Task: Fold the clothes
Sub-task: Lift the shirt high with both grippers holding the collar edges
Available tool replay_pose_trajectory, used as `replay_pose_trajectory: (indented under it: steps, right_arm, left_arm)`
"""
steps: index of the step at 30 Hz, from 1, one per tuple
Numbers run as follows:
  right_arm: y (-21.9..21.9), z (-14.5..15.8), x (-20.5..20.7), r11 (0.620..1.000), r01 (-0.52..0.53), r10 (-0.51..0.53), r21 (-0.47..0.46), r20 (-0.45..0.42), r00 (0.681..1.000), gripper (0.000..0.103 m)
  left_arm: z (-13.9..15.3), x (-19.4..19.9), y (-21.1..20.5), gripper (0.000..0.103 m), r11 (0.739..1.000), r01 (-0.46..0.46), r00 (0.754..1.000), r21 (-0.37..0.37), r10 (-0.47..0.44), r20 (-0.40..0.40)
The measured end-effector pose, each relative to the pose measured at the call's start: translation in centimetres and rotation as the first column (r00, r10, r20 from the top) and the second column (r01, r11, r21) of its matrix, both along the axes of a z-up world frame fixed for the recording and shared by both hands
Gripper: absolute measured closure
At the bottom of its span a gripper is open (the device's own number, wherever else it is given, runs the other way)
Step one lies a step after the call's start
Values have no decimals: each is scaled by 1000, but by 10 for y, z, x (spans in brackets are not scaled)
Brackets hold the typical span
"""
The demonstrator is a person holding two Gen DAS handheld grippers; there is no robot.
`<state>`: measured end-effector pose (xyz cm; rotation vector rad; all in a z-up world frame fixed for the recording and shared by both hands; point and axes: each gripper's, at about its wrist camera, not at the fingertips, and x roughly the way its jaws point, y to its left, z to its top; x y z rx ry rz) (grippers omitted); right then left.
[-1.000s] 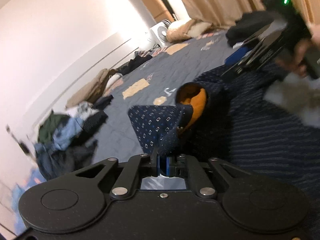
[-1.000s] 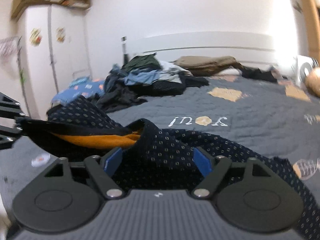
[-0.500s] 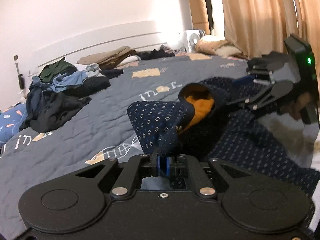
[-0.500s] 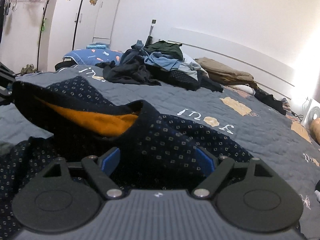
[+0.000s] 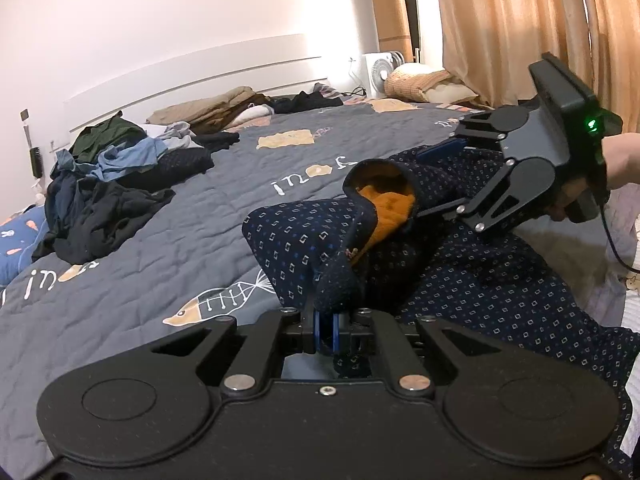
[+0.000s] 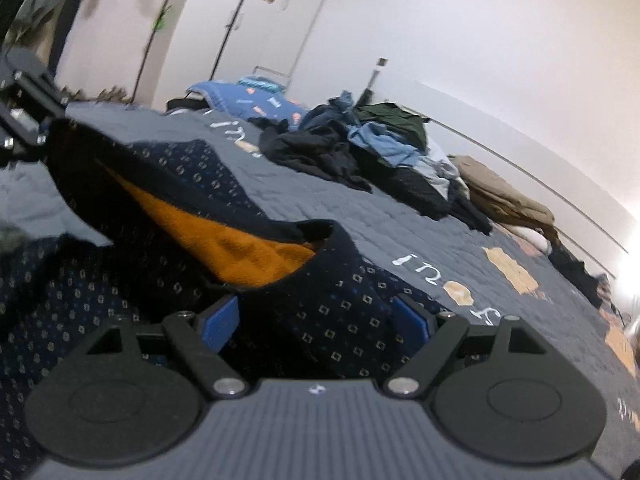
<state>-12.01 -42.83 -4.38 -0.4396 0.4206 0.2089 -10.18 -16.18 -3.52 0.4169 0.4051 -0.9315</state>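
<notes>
A navy patterned garment with an orange lining lies bunched on the bed. My left gripper is shut on a fold of its fabric, which rises straight out of the blue pads. In the left wrist view my right gripper reaches in from the right, its fingers spread on either side of the neck opening. In the right wrist view the right gripper stands open, and the navy garment lies loose between its blue pads, just behind the orange lining.
The grey quilted bed cover stretches away on the left. A heap of dark and blue clothes lies near the headboard, with beige folded cloth beside it. A fan and curtains stand at the far side. A person's hand holds the right gripper.
Both wrists have rolled, so the room tilts differently in each view. The left gripper keeps its pinch on the fabric and has sunk a little. The right gripper stays open over the collar.
</notes>
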Motion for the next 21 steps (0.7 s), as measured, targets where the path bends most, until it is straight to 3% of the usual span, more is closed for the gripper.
replay_pose_trajectory:
  steps: [10,12,14,17,19,21]
  right_arm:
    - [2,-8,17,997,-26,26,-77,-3,1000,21]
    - [-2,-9,19,999,-36,36,-41,-12,999,31]
    - [-4,-10,18,999,-31,31,-12,-4,1000,56]
    - [-4,-10,20,1000,-28,28,12,-18,999,82]
    - [-5,-5,21,998,-9,11,61,-37,999,94]
    - [-5,1,21,995,16,-13,95,-31,999,95]
  left_arm:
    - [-1,-1,0,97,1000,5,1000,8,-5,-1]
    - [-1,-1,1,97,1000,2,1000,12,-2,1]
    - [-1,0,0,97,1000,0,1000,11,0,-1]
    - [0,0,0,97,1000,-4,1000,9,4,-2]
    - [1,-1,0,97,1000,-4,1000,7,4,-2]
    - [2,0,0,97,1000,-6,1000,4,6,-2]
